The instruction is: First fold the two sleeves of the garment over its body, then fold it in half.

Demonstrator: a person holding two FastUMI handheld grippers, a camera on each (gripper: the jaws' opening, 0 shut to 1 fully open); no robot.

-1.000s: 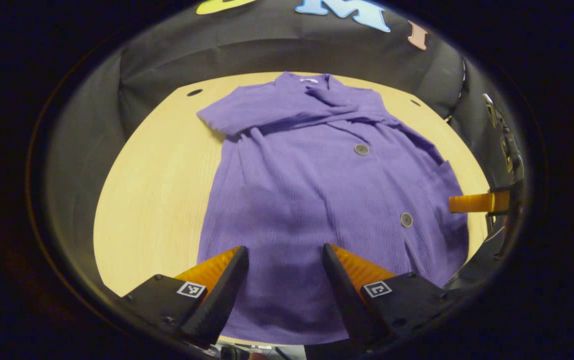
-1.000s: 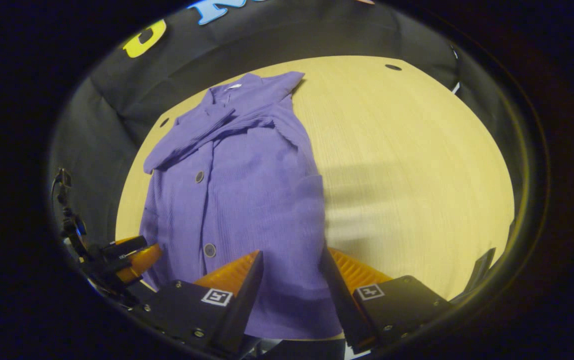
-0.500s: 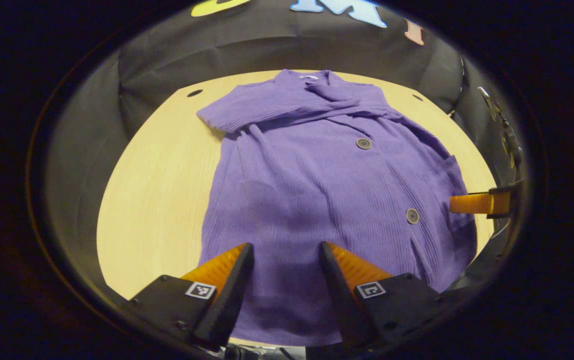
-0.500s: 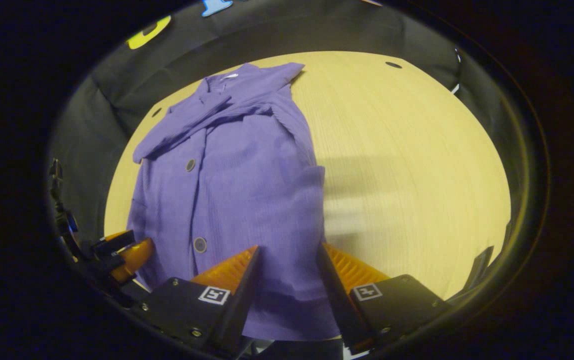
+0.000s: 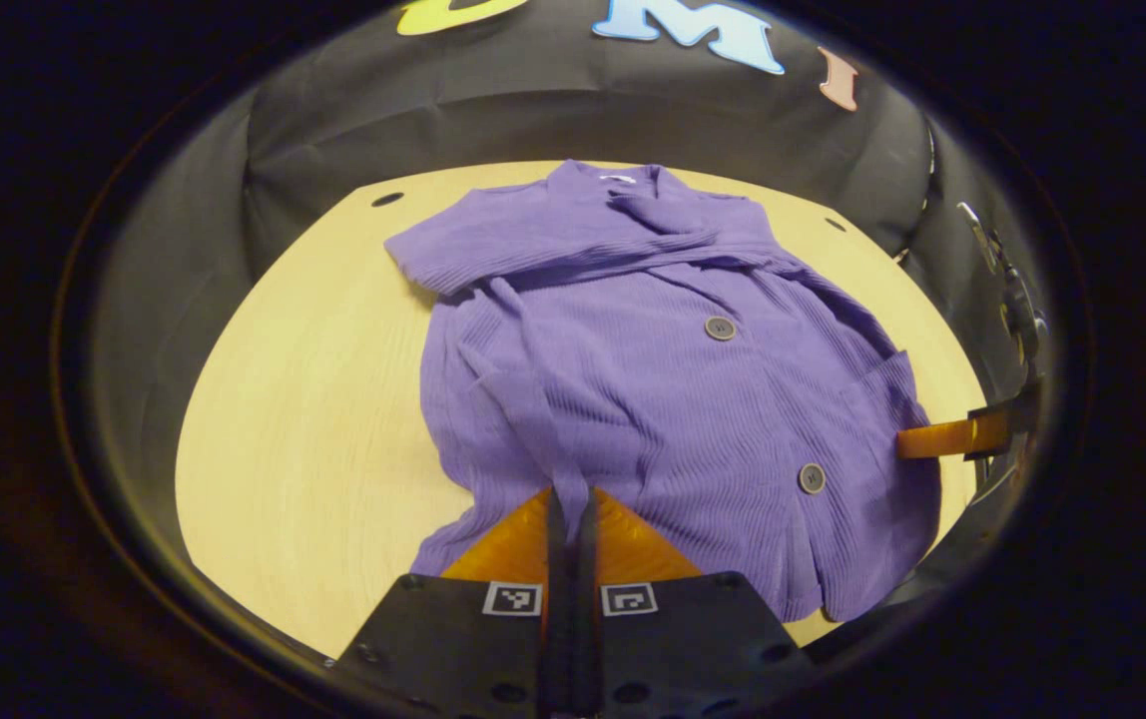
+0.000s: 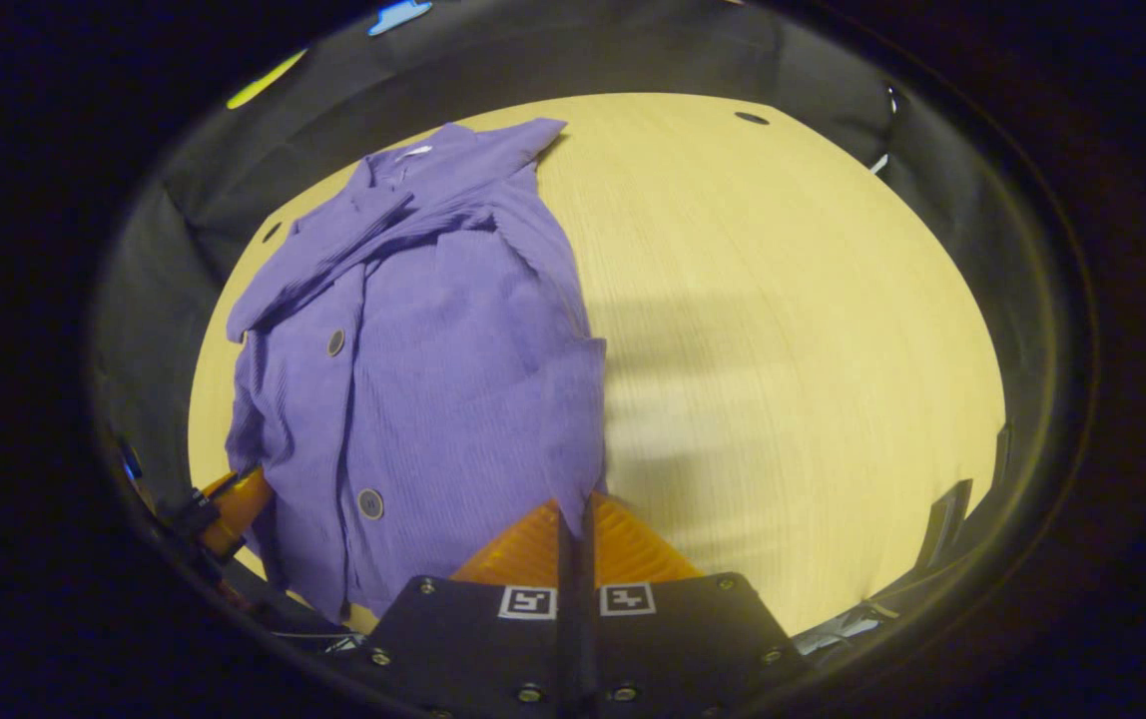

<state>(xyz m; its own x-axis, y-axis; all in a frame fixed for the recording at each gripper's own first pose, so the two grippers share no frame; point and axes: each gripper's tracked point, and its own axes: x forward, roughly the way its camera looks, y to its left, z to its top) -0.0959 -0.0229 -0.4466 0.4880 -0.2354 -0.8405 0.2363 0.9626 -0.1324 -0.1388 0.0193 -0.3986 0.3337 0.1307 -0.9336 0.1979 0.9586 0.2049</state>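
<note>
Pale wooden tabletop [image 5: 293, 399] carries a purple buttoned garment [image 5: 653, 350], spread flat with its collar toward the far wall. Both sleeves [image 5: 533, 225] lie folded across its chest, below the collar. At the garment's near hem, the left gripper [image 5: 570, 499] has its orange fingers pressed together on a pinch of fabric, which rises in a ridge toward them. At the hem's other corner, next to bare table, the right gripper [image 6: 578, 509] likewise clamps the cloth's edge between closed fingers. In the left gripper view, an orange finger [image 5: 937, 439] of the other gripper touches the garment's side edge.
</note>
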